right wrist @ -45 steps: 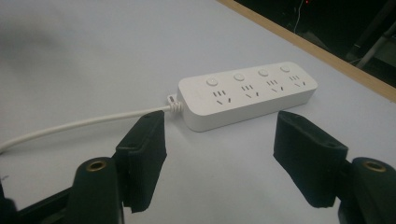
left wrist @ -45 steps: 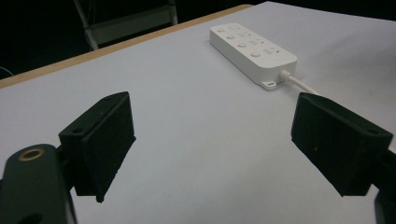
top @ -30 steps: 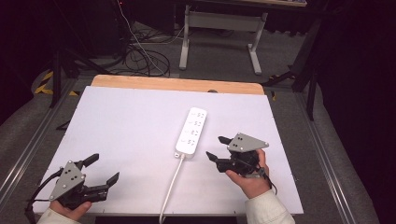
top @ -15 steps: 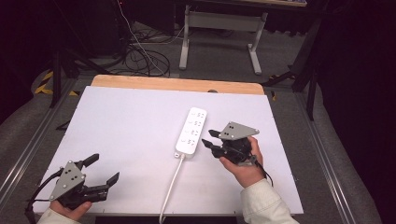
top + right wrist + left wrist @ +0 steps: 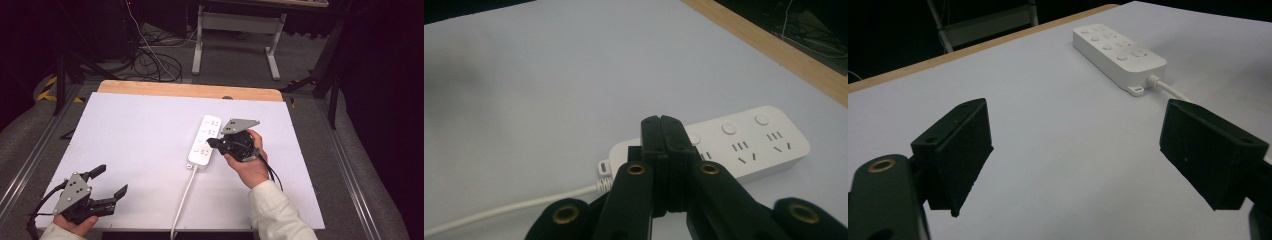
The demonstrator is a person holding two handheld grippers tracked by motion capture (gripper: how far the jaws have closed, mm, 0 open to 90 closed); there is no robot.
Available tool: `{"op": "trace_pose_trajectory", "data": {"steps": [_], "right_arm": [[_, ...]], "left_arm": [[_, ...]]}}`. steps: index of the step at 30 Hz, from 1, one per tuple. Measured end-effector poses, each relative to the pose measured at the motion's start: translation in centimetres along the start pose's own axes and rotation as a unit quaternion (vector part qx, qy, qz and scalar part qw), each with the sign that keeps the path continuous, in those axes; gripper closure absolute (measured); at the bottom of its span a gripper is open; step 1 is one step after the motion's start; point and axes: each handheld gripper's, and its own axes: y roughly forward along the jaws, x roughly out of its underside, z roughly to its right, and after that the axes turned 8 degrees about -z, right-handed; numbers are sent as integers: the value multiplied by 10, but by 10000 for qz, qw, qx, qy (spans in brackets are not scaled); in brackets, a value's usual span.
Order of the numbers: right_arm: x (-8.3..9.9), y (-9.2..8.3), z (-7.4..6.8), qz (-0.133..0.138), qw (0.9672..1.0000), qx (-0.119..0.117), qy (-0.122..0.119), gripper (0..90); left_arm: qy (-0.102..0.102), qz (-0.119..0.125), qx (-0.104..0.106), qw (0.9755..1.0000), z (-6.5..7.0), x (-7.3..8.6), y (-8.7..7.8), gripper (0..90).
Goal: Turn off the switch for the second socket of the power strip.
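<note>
High view has the white power strip [image 5: 205, 141] lying right of the middle of the white table [image 5: 125, 145], its cord [image 5: 182, 197] trailing toward the near edge, the right gripper [image 5: 212, 143] over it with jaws just closed together on nothing, and the left gripper [image 5: 111, 182] well apart, jaws spread wide

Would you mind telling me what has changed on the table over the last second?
The right tool moved up the high view toward the white plastic power strip and now hangs over its cable end. Its jaws have just been closing and now meet, with nothing between them, as the right gripper view shows. The left tool stayed open at the near left corner. The power strip, its white cable and the white table sheet did not shift.
</note>
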Motion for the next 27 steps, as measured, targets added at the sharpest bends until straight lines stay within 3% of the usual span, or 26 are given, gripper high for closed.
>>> {"op": "trace_pose_trajectory", "data": {"steps": [7,15,27], "right_arm": [[-6,15,8,-62,9999,2,86,900],[-9,34,17,-181,9998,79,-47,900],[-11,64,29,-405,9988,273,71,900]], "left_arm": [[-13,-19,1,10000,0,0,0,139],[-20,-13,-10,10000,0,0,0,139],[-55,-19,3,10000,0,0,1,139]]}}
